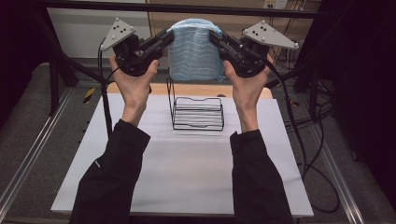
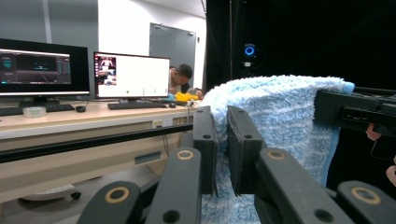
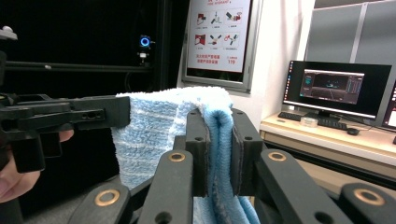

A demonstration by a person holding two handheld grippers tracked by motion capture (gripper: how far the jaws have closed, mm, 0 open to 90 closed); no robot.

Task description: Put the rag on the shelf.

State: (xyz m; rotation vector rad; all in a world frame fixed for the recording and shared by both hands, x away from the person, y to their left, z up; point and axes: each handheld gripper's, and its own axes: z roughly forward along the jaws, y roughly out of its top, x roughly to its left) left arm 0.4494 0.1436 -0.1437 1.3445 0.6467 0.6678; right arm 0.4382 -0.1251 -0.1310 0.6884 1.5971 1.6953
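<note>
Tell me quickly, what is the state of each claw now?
Left claw: shut on one top corner of the blue towel, held up in the air.
Right claw: shut on the other top corner of it.

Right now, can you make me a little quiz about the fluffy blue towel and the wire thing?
1. True or false: both grippers clamp the blue towel.
2. What sits on the table below the towel? A) wire rack B) bowl C) book
3. Is the towel touching the wire rack?

Key: 1 true: left gripper and right gripper pinch its top corners. 2 A. 3 No, it hangs above.
</note>
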